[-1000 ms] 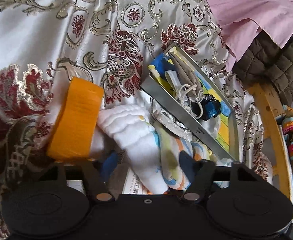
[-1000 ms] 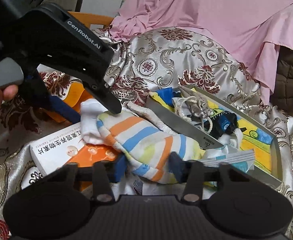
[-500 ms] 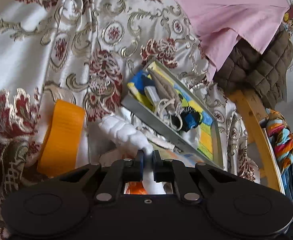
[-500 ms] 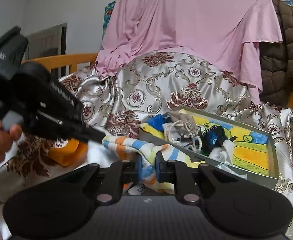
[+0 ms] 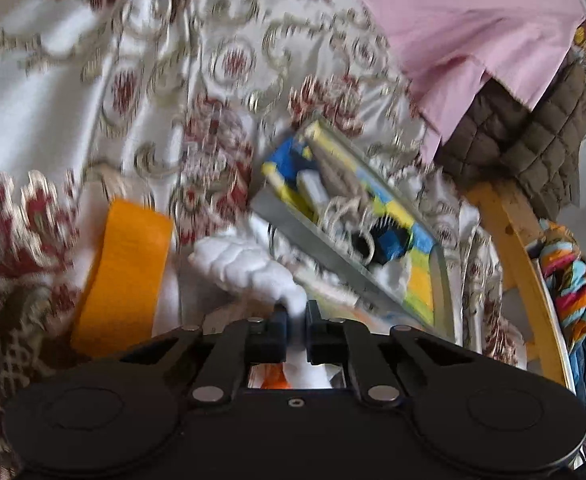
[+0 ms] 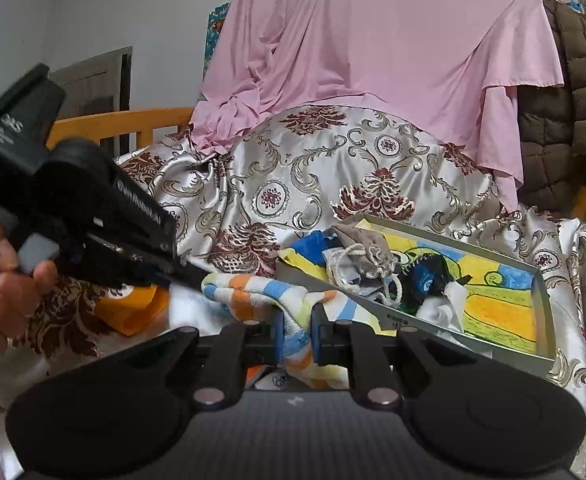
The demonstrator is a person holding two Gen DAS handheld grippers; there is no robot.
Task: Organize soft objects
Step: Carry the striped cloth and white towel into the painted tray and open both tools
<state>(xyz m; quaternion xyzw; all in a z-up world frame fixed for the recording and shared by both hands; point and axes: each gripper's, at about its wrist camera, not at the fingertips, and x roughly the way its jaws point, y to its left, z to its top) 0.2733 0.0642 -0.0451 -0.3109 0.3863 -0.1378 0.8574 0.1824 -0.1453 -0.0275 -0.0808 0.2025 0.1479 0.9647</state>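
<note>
A soft sock has a fluffy white end (image 5: pixel 249 268) and an orange, blue and yellow striped part (image 6: pixel 261 292). My left gripper (image 5: pixel 296 316) is shut on the white end. In the right wrist view the left gripper (image 6: pixel 191 274) comes in from the left, held by a hand (image 6: pixel 1 276), its tips at the sock's left end. My right gripper (image 6: pixel 296 330) is shut on the striped part. Just right of the sock lies a grey open box (image 6: pixel 545 312) with a painted bottom. It holds a beige drawstring pouch (image 6: pixel 367 256) and a blue-black item (image 6: pixel 429 280).
An orange tape roll (image 5: pixel 123 276) stands left of the sock on the floral satin cover (image 6: pixel 333 168). Pink cloth (image 6: pixel 373 40) is draped behind, with a brown quilted jacket (image 5: pixel 533 132) and a wooden bed frame (image 5: pixel 509 232) at the right. A printed carton lies under the sock.
A second ago both grippers stood open around the sock on the cover. Both have since shut on it and lifted it; the left view is still moving and blurred.
</note>
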